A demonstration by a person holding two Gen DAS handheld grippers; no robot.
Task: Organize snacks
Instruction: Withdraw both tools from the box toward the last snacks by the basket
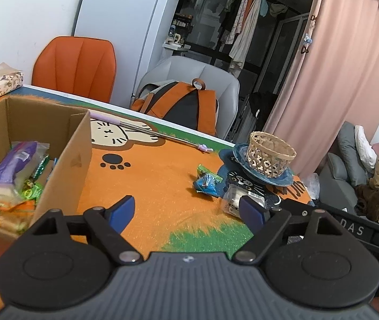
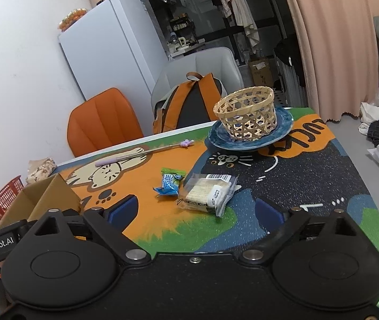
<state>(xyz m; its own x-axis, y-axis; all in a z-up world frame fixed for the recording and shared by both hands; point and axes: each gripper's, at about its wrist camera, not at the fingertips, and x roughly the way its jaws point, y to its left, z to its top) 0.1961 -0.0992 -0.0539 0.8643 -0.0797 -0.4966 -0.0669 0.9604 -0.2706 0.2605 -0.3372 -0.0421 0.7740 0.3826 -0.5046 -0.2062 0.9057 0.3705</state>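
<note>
Orange-and-green cat-print table mat [image 2: 146, 213] under both claws. Left gripper [image 1: 186, 210]: jaws apart, empty; brown cardboard box [image 1: 64, 160] holding snack packets just to its left. Right gripper [image 2: 197, 210]: jaws apart, empty; clear-wrapped biscuit pack [image 2: 206, 193] just ahead, small blue candy packet [image 2: 169, 184] touching the pack's left edge. Woven bamboo basket [image 2: 245, 112] on blue plate [image 2: 216, 138] farther ahead.

light: even, indoor, soft shadows | focus: sharp | edges: fisheye bend, dark corners
</note>
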